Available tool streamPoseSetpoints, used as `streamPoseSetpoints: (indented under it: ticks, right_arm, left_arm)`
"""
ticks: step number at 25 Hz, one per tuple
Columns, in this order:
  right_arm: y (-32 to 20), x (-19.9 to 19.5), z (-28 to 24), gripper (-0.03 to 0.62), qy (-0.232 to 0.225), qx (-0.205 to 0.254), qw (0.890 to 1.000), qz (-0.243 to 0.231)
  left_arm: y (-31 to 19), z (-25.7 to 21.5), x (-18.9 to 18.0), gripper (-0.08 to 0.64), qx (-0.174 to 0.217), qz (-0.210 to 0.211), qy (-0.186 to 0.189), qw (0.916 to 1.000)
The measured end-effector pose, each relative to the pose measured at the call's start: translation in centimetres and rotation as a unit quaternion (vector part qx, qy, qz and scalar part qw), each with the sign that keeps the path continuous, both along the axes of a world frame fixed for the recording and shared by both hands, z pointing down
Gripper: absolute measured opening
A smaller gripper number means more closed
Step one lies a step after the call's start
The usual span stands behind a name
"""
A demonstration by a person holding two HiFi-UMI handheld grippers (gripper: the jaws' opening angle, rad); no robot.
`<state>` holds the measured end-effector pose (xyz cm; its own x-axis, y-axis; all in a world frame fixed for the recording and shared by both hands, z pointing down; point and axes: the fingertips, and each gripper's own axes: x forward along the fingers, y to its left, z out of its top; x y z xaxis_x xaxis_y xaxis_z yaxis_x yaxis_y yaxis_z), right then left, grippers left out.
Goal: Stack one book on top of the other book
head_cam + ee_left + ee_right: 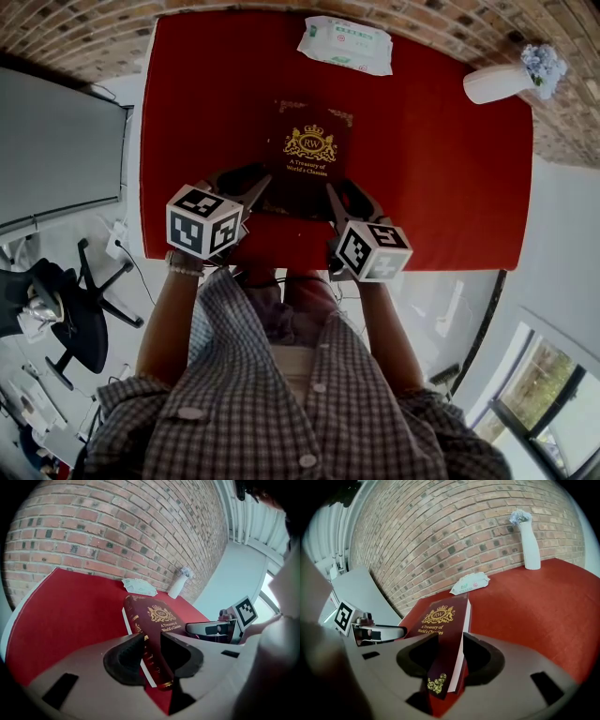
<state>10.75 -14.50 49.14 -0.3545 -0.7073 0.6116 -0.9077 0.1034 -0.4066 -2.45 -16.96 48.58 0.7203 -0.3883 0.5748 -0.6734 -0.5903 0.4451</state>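
On the red counter (450,187), toward its near edge and about midway across, a maroon book (309,155) with a gold crest and gold lettering is seen, cover up. Its two near corners are taken by the grippers.

The left hand-held gripper (253,183) is closed on the near left corner. In the left gripper view, the gold-stamped spine of the book (157,616) is pinched between the dark pads of the left hand-held gripper (152,641), with the jaws only as far apart as the book is thick.

The right hand-held gripper (345,199) is closed on the near right corner. In the right gripper view, the white page edge and cover of the book (440,616) are clamped between the pads of the right hand-held gripper (447,644).

The rest of the book stretches away from both grippers toward the brick wall (454,531). Whether its near end is lifted clear of the counter cannot be told.

Well beyond the book, a tissue pack (345,44) lies by the far edge. A white vase (497,82) stands at the far right corner.
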Motion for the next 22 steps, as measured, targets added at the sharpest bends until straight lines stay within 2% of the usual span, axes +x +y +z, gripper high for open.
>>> streamPoseSetpoints:
  ticks: [5, 9, 11, 17, 22]
  right_arm:
    - [-0.5, 1.0, -1.1, 0.156, 0.009, 0.016, 1.0, 0.01]
    - [-0.4, 1.7, -2.6, 0.087, 0.029, 0.036, 0.999, 0.013]
    - [-0.3, 1.8, -3.5, 0.056, 0.036, 0.05, 0.998, 0.005]
    - [0.1, 1.4, -6.5, 0.017, 0.046, 0.094, 0.994, -0.018]
    - [0.6, 0.9, -8.9, 0.008, 0.033, 0.113, 0.992, -0.042]
  left_arm:
    - [-0.5, -1.7, -0.6, 0.098, 0.024, -0.01, 0.009, 0.9996]
    - [-0.6, -3.3, -1.0, 0.075, 0.046, -0.016, 0.011, 0.9987]
    - [-0.5, -4.0, -1.2, 0.058, 0.058, -0.019, 0.012, 0.9981]
    - [-0.3, -6.9, -1.4, 0.013, 0.096, -0.035, 0.031, 0.9943]
    - [0.1, -9.8, -0.9, 0.008, 0.121, -0.038, 0.055, 0.9904]
